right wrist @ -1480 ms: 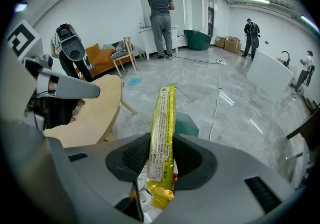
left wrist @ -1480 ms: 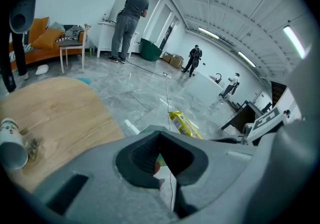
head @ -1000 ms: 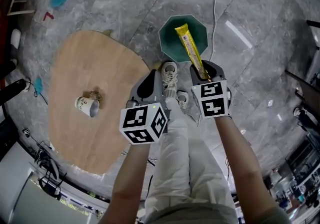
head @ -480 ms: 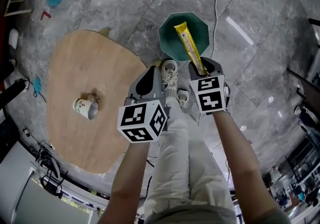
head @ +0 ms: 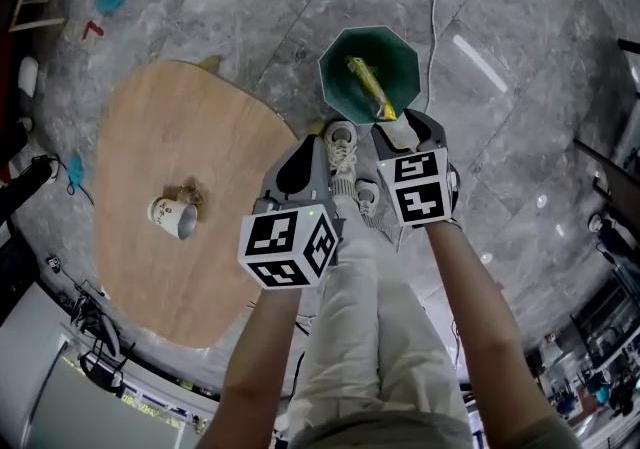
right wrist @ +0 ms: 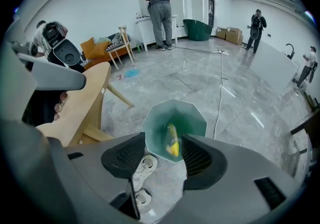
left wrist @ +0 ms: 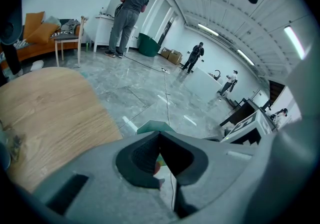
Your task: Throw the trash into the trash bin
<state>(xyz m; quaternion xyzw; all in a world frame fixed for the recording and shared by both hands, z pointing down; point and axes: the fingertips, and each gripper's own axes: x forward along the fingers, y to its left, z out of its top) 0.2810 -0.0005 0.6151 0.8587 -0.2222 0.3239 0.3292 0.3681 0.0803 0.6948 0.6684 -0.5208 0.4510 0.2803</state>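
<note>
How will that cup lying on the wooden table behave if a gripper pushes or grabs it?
The cup lies on its side on the table, so a push would probably roll it. It looks like thin paper, so it is likely light and easily crushed by a firm squeeze.

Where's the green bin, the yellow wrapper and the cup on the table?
Green octagonal plastic trash bin (head: 338,65): head view, inner left wall.
Long yellow snack wrapper (head: 367,88): head view, its middle.
White paper cup lying sideways (head: 170,214): head view, its side wall.

No legible print on yellow wrapper (head: 366,87) or paper cup (head: 171,215)
</note>
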